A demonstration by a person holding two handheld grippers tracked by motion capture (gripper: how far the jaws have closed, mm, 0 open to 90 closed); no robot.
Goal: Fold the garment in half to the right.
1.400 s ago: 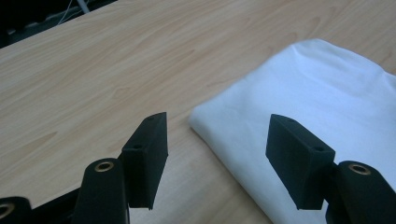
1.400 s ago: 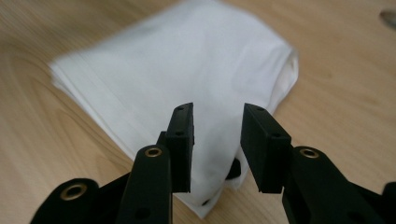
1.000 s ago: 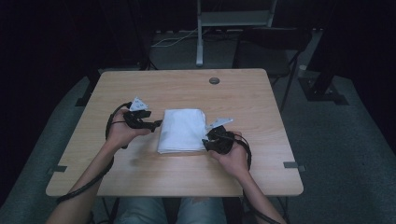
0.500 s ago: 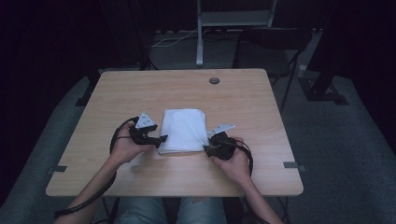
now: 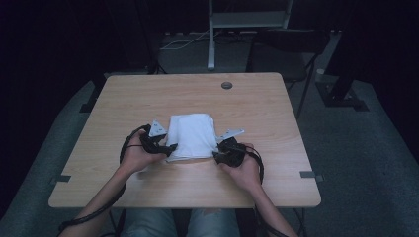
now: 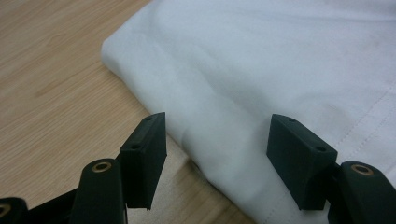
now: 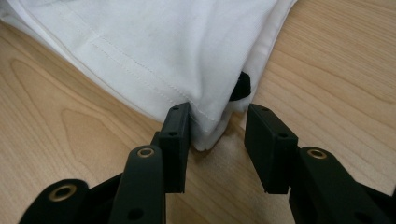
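cloth point(image 5: 191, 136): white (stitched hems) | table point(image 5: 257, 98): light wood grain | jaws: black

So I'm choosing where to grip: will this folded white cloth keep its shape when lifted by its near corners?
Probably not. The white cloth lies in soft stacked layers, so it would likely sag and unfold. It looks thin and light. Only a corner sits between the right tool, so lower layers may slip out.

The table point(image 5: 148, 94) is viewed from above the near side, facing forward and down. The folded white cloth point(image 5: 191, 136) is seen close up from both gripper-mounted cameras.
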